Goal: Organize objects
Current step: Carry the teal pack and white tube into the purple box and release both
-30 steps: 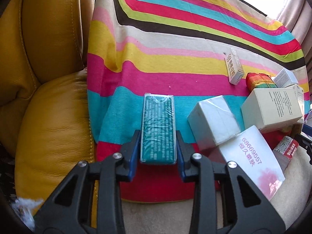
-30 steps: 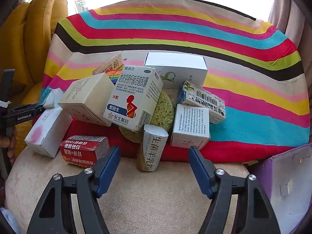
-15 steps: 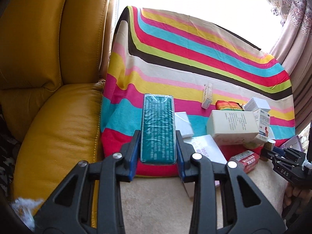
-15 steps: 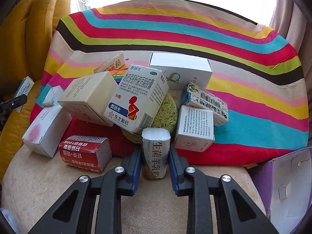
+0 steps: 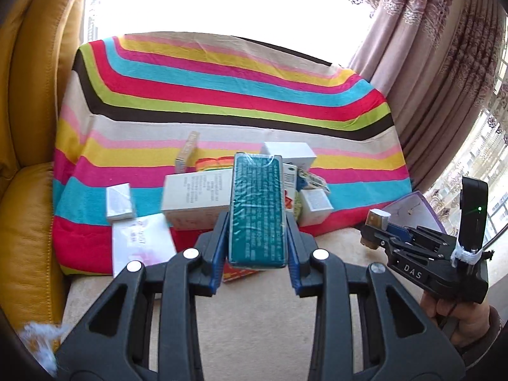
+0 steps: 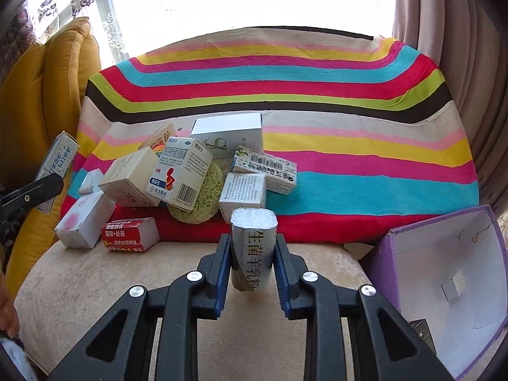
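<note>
the silver sachet sits upright between the blue pads of my right gripper, clamped on its lower half with the crimped top poking up, clear of the beige seat cushion. in my left gripper i'm gripping the teal box by its long sides, wrapped in shiny film, held above the pile.

the open purple box lies on its side just to the right of the sachet, mouth toward me, and i judge that is where both things belong. to do this well i'd carry the sachet straight over and low into the mouth, keeping the squeeze gentle: the foil is soft and already dented, so more pressure would only crumple it. i'd let go only once it rests on the inner wall, or it may tip out.

the teal box is slick under its film, so i'd keep it level and not swing it fast. the two grippers are near each other on that side, so one should go in first.

the remaining cartons and the green sponge lean together against the striped blanket; i'd steer wide of them.
</note>
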Demonstrator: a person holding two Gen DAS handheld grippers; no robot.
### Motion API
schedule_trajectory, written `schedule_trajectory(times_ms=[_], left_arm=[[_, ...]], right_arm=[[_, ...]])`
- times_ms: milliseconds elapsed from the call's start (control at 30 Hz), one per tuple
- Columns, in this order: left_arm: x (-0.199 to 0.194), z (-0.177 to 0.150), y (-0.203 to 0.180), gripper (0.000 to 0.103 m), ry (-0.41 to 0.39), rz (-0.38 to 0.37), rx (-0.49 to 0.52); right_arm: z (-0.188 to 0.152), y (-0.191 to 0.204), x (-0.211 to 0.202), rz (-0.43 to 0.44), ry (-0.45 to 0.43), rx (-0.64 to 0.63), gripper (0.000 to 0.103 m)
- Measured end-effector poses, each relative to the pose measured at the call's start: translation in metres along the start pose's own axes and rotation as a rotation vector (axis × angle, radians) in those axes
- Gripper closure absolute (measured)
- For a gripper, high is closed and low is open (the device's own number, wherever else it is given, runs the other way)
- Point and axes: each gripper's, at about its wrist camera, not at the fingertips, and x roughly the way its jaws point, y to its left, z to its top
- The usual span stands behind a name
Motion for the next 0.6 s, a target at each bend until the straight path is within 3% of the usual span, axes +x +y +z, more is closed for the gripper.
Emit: schedule_trajectory(times_ms=[167,333,433,600], left_arm=[[0.034,0.002,-0.058,0.066,0.070,-0.123,0.040],[0.060,-0.004,-0.087,0.066,0.115,-0.160,0.034],[0.061,-0.009,-0.081,0.066,0.123,-0.124,0.014],[0.017,-0.011,-0.070,0.066,-0.011,0.049,0.085]], right_arm=[[-0.011,-0.061,-0.029,-0.086,-0.044,0.102,0.076],[-0.024,-0.125,-0.051,-0.205,-0.073,0.199,0.076],[-0.034,-0.154,-0.057,-0.249,-0.073,0.247,0.076],[-0.047,-0.168,-0.056,-0.249,-0.064,0.279,0.076]])
